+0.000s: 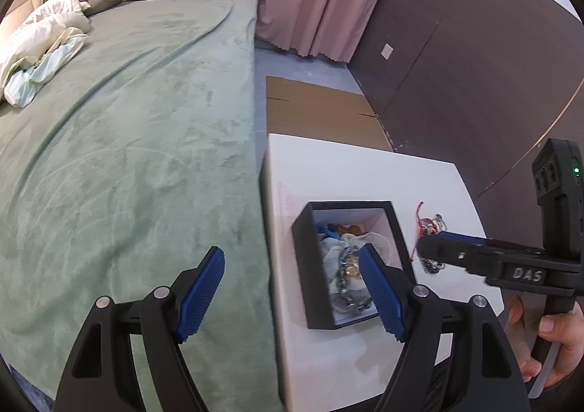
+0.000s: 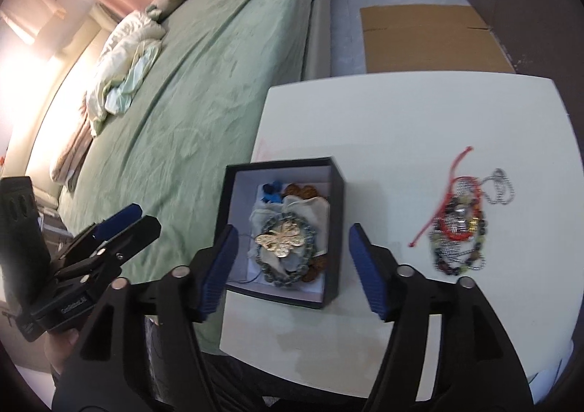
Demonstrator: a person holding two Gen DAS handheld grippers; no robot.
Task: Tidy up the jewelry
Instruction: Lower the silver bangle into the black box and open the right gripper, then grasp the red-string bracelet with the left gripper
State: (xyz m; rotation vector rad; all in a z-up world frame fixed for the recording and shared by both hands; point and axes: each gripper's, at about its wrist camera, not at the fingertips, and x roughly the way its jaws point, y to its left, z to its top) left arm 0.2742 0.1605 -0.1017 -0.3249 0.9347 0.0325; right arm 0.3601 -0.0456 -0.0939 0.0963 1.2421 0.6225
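A black open box [image 2: 335, 214] with a white lining stands on the white table [image 2: 438, 112]. In it lie a gold butterfly piece [image 2: 281, 238], a grey bead bracelet, cloth pouches and blue and brown items. A pile of jewelry [image 2: 460, 233] with a red cord and a silver chain lies on the table right of the box. My right gripper [image 2: 292, 266] is open and empty above the box's near side. My left gripper [image 1: 292, 287] is open and empty at the table's left edge, next to the box [image 1: 310, 287]. The right gripper [image 1: 434, 247] shows over the pile [image 1: 430, 225].
A bed with a green blanket [image 1: 127, 138] runs along the table's left side, with crumpled bedding [image 1: 40, 43] at its far end. Flat cardboard [image 1: 317, 112] lies on the floor beyond the table. Pink curtains and a dark wall stand behind.
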